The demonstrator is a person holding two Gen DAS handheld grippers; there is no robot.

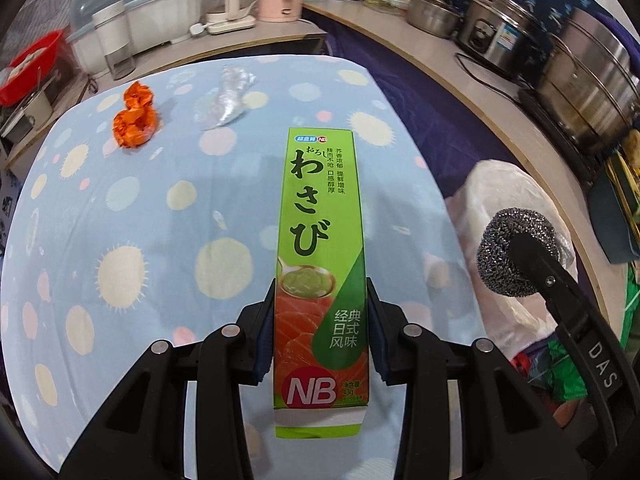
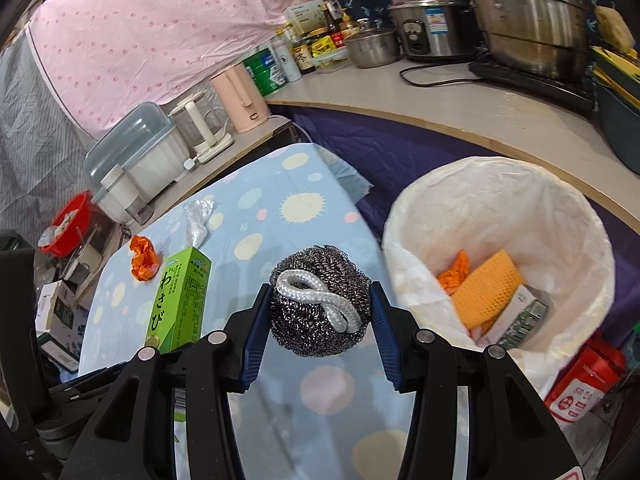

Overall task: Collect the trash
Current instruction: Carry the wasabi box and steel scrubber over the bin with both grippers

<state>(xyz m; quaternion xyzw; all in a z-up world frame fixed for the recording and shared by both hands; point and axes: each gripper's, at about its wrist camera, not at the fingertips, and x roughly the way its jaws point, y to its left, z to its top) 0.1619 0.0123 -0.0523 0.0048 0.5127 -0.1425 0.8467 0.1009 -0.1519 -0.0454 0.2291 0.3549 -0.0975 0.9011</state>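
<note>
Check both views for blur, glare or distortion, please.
Left wrist view: green box in the left gripper is sharp, counter edge bows from fisheye. Right wrist view: scrubber in the right gripper is sharp, bin liner looks washed out.

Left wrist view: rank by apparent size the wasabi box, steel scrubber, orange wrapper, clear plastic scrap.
1. wasabi box, nearest the camera, so inflated
2. steel scrubber
3. orange wrapper and clear plastic scrap: too alike to rank
</note>
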